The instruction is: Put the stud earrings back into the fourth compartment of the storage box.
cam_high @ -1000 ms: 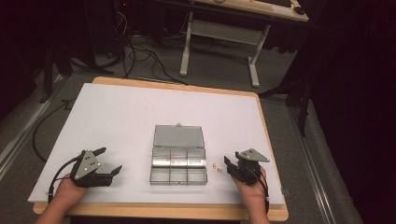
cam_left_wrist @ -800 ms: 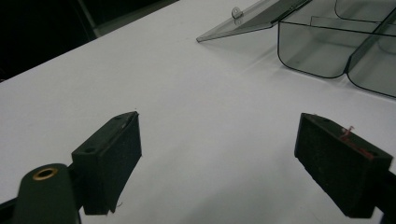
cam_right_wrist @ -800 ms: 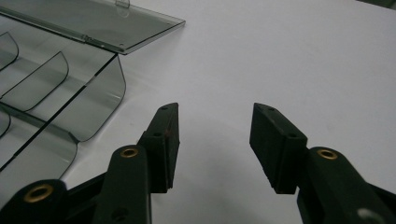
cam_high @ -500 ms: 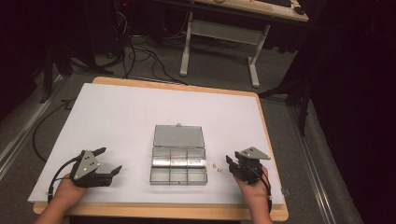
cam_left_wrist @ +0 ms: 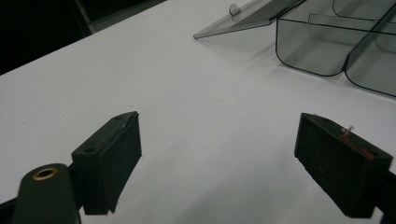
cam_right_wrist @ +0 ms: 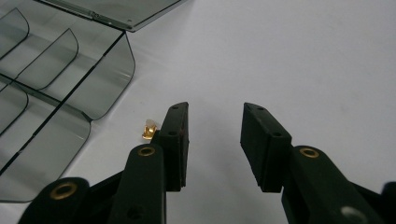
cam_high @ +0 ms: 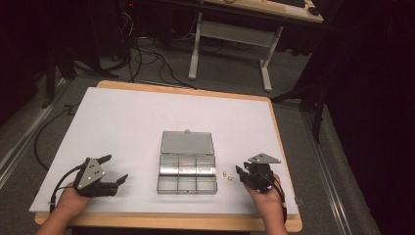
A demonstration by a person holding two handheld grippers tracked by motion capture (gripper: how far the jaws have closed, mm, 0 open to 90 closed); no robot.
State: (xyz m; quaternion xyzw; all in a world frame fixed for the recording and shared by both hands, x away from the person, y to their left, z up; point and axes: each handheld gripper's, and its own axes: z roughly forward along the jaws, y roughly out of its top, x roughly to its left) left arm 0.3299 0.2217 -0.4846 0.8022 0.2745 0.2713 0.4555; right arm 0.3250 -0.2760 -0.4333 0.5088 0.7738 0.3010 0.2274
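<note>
- High view: open box [cam_high: 187, 167] at table [cam_high: 147, 117] centre; two small gold parts [cam_high: 228, 175] at its 3 o'clock, beside the right gripper [cam_high: 240, 174].
- Left gripper view: left gripper [cam_left_wrist: 219, 158] jaws wide apart, empty, likely on standby.
- Right gripper view: jaws parted, empty; a gold part [cam_right_wrist: 150, 130] at 10 o'clock, probably the pickup target.

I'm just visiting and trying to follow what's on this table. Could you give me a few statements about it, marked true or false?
1. The clear box has its lid open. True.
2. The left tongs grip a small brass part. False: they are open on nothing.
3. Small brass parts lie on the white board between the box and the right tongs. True.
4. The box compartments are full of parts. False: those in view look empty.
5. The right tongs are clamped shut. False: they are apart.
</note>
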